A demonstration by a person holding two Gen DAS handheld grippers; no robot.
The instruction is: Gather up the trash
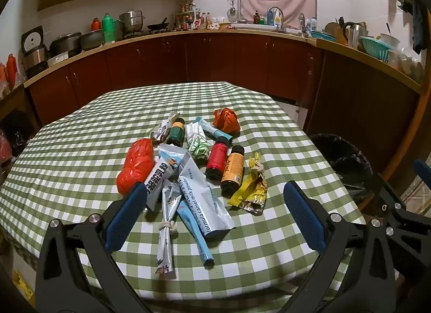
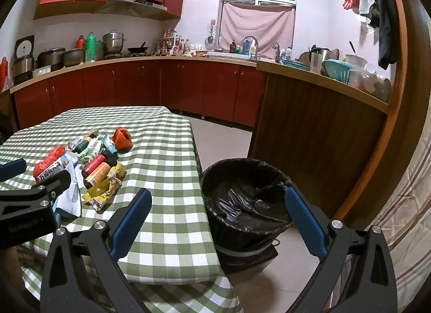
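Item one: our left gripper (image 1: 215, 202), jaws spread wide, holding nothing, hovering low over the near edge of the litter heap. Item two: our right gripper (image 2: 218, 221), likewise wide open and empty, hanging past the table's corner with the bin between its jaws in the right wrist view.

Trash, all on the checked table (image 1: 67, 151), centre of the left wrist frame:
- red plastic bag (image 1: 136, 167), crumpled, just beyond the left jaw
- milk powder sachet (image 1: 204, 200), flat, lying between the jaws, over a knotted wrapper (image 1: 167, 221) and a blue stick packet (image 1: 196, 235)
- yellow wrapper (image 1: 250, 191), right of centre, near the right jaw
- orange bottle (image 1: 233, 171) and red bottle (image 1: 216, 160), side by side, touching; green bottle (image 1: 176, 132) farther back
- orange bag (image 1: 226, 120), balled, at the far end, well apart from the gripper

Destination: black-lined bin (image 2: 246, 197), on the floor beside the table's right edge, lower centre of the right wrist frame; it looks empty.

We judge the task barely begun and the step in hand a first pick. To do it well, we would take the nearest loose piece, the sachet, by one edge so the pieces under it are not dragged, and leave the round bottles for a grip across their sides, since they may roll.
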